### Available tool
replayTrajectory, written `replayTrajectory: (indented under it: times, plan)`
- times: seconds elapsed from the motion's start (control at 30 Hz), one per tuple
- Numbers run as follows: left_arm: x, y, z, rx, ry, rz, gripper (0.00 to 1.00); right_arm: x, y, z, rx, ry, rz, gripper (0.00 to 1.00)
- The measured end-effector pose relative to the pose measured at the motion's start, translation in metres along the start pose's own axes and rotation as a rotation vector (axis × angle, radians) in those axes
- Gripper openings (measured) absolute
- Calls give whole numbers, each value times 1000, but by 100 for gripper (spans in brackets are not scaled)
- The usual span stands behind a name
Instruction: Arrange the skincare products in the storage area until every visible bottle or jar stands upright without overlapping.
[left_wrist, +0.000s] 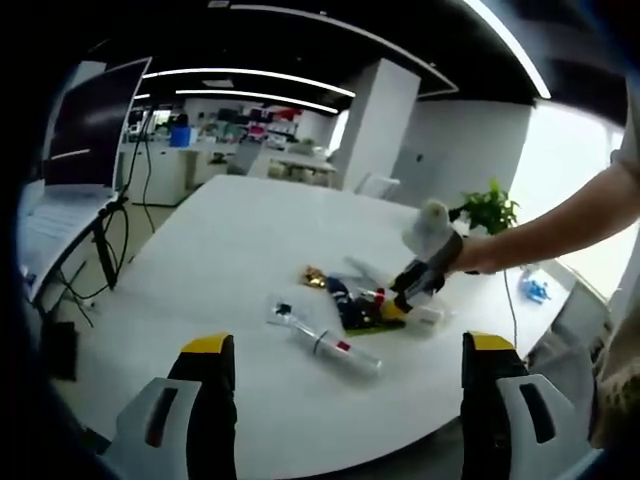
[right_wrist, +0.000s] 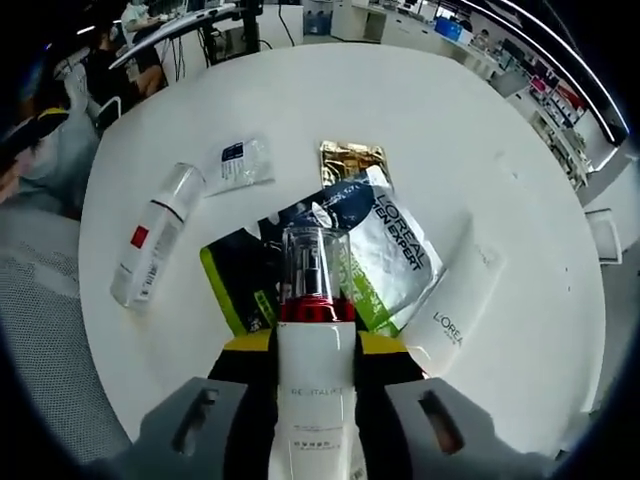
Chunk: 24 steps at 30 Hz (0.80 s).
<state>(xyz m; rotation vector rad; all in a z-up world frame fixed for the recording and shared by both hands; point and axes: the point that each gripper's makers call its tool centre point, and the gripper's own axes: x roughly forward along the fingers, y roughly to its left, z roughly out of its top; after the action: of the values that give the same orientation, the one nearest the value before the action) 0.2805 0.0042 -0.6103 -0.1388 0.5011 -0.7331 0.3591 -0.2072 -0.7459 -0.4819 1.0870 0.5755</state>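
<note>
My right gripper (right_wrist: 316, 345) is shut on a white bottle (right_wrist: 315, 380) with a red band and clear cap, held over a pile of sachets. The pile has a white L'Oreal sachet (right_wrist: 400, 250), a dark blue one (right_wrist: 335, 205), a green-black one (right_wrist: 235, 285) and a gold one (right_wrist: 352, 160). A white L'Oreal tube (right_wrist: 460, 300) lies beside them. A clear-capped white bottle (right_wrist: 150, 245) lies on its side, with a small white sachet (right_wrist: 240, 163) near it. My left gripper (left_wrist: 347, 345) is open, near the table's edge, short of the lying bottle (left_wrist: 335, 348). The right gripper (left_wrist: 420, 280) hovers at the pile (left_wrist: 350, 305).
Everything sits on a round white table (left_wrist: 220, 250). A monitor on a stand (left_wrist: 90, 120) is at the left, and a potted plant (left_wrist: 490, 210) is behind the person's arm (left_wrist: 560, 225). A grey chair (right_wrist: 40, 260) stands by the table's edge.
</note>
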Motion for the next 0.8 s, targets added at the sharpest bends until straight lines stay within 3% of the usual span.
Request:
replayTrajectory:
  times: [0.4, 0.5, 0.63, 0.8]
  plan:
    - [0, -2, -1, 15, 5, -5, 91, -23, 6, 15, -1, -157, -46, 28]
    - [0, -3, -1, 22, 8, -4, 91, -29, 7, 15, 32, -195, -56, 28]
    - [1, -5, 0, -6, 11, -21, 92, -36, 9, 12, 81, -237, -62, 27]
    - [-2, 2, 5, -46, -19, 9, 92, -46, 15, 10, 96, -270, -68, 27]
